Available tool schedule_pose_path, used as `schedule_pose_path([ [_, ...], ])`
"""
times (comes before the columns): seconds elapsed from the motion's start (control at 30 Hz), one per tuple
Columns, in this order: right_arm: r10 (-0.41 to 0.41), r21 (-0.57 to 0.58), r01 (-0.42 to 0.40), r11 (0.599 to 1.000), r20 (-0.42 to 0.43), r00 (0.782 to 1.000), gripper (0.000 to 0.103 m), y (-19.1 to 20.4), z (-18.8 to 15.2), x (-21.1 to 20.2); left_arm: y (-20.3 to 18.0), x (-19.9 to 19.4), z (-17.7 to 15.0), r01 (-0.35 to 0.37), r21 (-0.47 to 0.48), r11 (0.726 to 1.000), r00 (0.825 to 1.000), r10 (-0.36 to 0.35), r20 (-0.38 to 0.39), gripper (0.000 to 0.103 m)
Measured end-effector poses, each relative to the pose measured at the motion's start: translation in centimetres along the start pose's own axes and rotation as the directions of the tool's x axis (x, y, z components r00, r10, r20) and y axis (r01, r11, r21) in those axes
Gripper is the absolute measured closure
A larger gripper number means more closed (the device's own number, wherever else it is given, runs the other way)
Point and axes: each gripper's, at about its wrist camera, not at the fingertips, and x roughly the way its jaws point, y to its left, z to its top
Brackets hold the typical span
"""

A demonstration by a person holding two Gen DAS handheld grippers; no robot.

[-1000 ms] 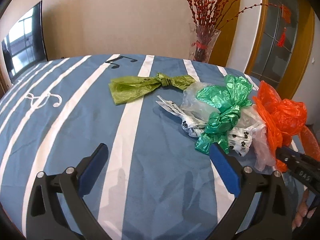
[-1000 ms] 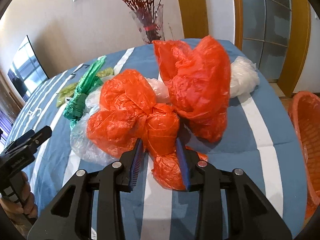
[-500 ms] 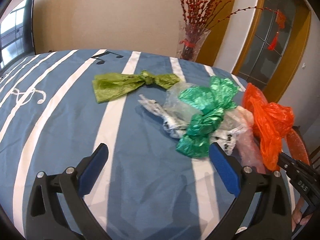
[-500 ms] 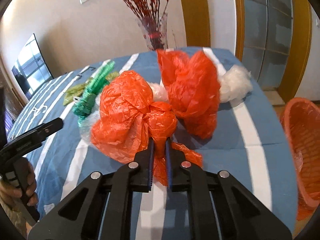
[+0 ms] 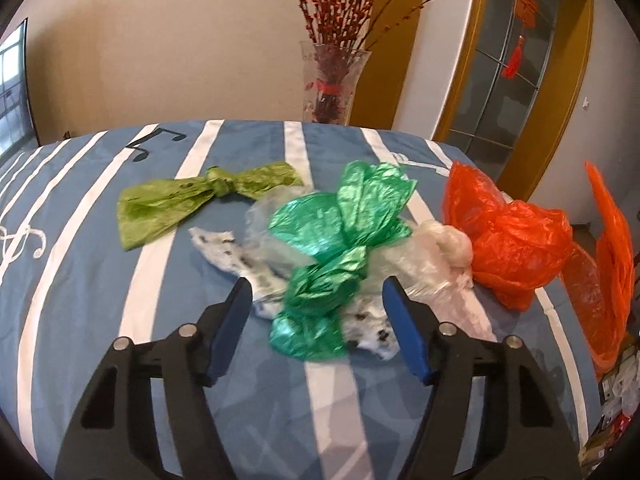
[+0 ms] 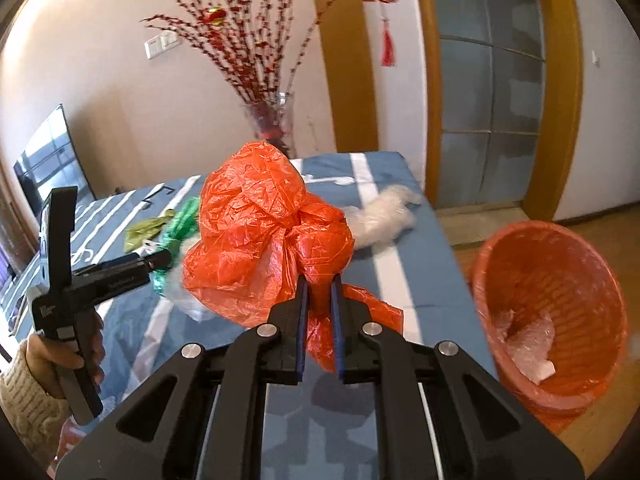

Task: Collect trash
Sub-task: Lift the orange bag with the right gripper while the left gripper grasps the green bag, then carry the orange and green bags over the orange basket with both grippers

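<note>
My right gripper [image 6: 319, 280] is shut on the knot of an orange plastic bag [image 6: 256, 232] and holds it lifted above the blue striped tablecloth [image 6: 416, 264]. The same bag shows in the left wrist view [image 5: 508, 236]. My left gripper [image 5: 318, 286] is open, its jaws on either side of a knotted dark green bag [image 5: 336, 252] that lies on clear and printed white plastic [image 5: 420, 264]. A light green knotted bag [image 5: 200, 200] lies further back left. A white crumpled bag [image 6: 380, 216] lies at the table's far right.
An orange trash basket [image 6: 552, 312] with some plastic in it stands on the floor right of the table. A glass vase [image 5: 332, 80] of red branches stands behind the table. A TV [image 6: 52, 160] stands at the left wall.
My right gripper has shut on the orange bag's knot and lifted it toward the right. My left gripper has moved forward around the dark green bag and narrowed.
</note>
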Motion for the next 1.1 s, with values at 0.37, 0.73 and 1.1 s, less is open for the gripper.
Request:
schedule_pose_path([
  [0.37,-0.022,0.052,0.023,0.998,-0.015,1.000,0.092,-2.4,-0.8,-0.8,-0.4,1.4,0.3,0.022,0.010,1.000,0.999,-0.022,-0.023,0.070],
  [0.73,-0.029,0.076,0.029,0.997,-0.001,1.000,0.092,-3.6,-1.3,-1.7,-1.1,-0.5,0.3,0.036,0.036,0.999,0.999,-0.037,0.009,0.076],
  [1.1,-0.041,0.112,0.037,0.993,0.036,0.998,0.092,-5.5,-1.1,-3.4,-2.9,-3.6,1.0,0.047,0.076,0.996,0.997,-0.052,0.065,0.076],
])
